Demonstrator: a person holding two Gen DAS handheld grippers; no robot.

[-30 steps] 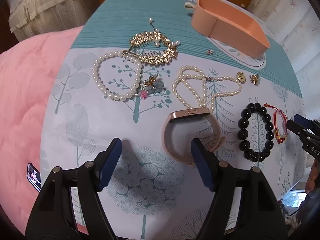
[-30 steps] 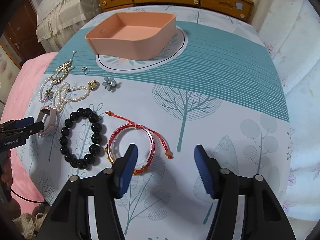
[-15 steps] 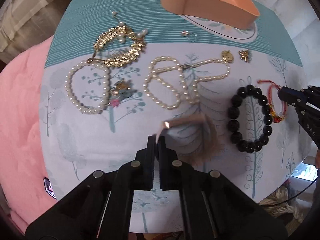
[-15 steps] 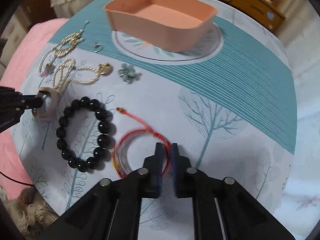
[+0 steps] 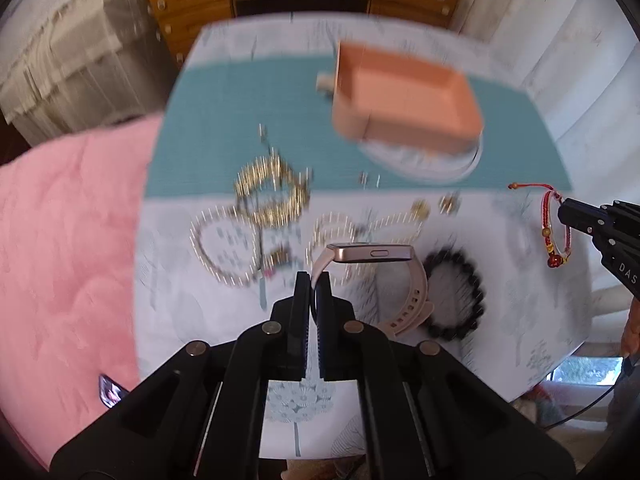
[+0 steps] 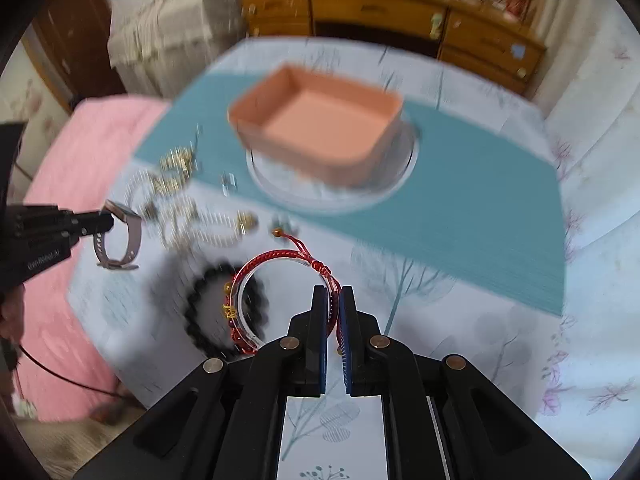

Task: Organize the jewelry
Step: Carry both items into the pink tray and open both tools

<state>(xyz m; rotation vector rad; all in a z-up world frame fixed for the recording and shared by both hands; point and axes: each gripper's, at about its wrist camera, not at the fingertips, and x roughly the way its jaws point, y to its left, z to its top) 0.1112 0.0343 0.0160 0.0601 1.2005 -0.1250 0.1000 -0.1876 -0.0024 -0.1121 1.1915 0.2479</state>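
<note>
My left gripper (image 5: 315, 280) is shut on the strap of a pink watch (image 5: 370, 254) and holds it above the table. The watch also shows in the right wrist view (image 6: 124, 236). My right gripper (image 6: 333, 294) is shut on a red string bracelet (image 6: 276, 264) and holds it above the table; it shows in the left wrist view too (image 5: 554, 226). The empty pink tray (image 6: 320, 124) stands on a round mat at the back of the table. Pearl strands (image 5: 224, 248), a gold hair comb (image 5: 272, 196) and a black bead bracelet (image 5: 456, 296) lie blurred on the cloth.
A pink blanket (image 5: 68, 260) lies left of the table. A wooden dresser (image 6: 384, 12) stands behind the table. Small gold charms (image 5: 432, 206) and a ring (image 6: 229, 182) lie near the tray. The right table edge drops off beside white fabric (image 6: 600, 160).
Both grippers closed from open, the left on the watch and the right on the red bracelet. Both have since lifted their pieces off the cloth and the views now tilt up toward the tray.
</note>
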